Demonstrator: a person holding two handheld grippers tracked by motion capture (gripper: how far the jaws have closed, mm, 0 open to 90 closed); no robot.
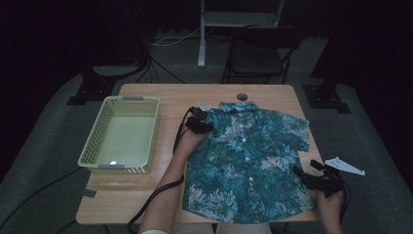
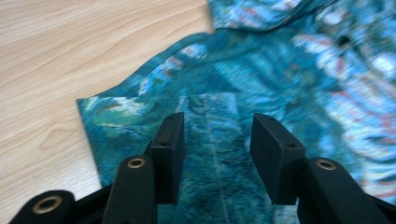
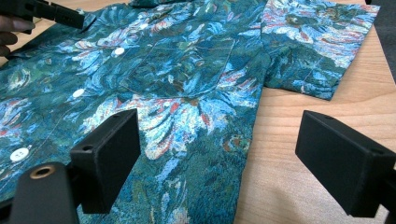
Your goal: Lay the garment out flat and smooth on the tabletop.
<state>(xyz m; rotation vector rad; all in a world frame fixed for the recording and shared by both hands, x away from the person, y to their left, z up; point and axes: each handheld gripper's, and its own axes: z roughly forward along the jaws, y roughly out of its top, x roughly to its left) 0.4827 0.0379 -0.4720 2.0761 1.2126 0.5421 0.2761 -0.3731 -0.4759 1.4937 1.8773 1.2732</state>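
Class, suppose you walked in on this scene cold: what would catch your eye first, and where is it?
The teal floral shirt lies spread flat, buttoned, across the wooden table. Left of it sits a pale green basket. The left gripper is at the shirt's sleeve, the right gripper by its lower side hem.

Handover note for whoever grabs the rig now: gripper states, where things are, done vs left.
Left gripper: jaws partly closed over the shirt's left sleeve hem; cloth lies between the pads, no pinch yet.
Right gripper: jaws wide open, low at the shirt's right side edge, holding nothing.
Shirt: spread flat, front up, buttoned, collar toward the far edge of the table.
Basket: left of the shirt, nothing in it.
Done: shirt laid out.
Left: no fold made yet; likely grip the sleeve, fold, then move the shirt to the basket.
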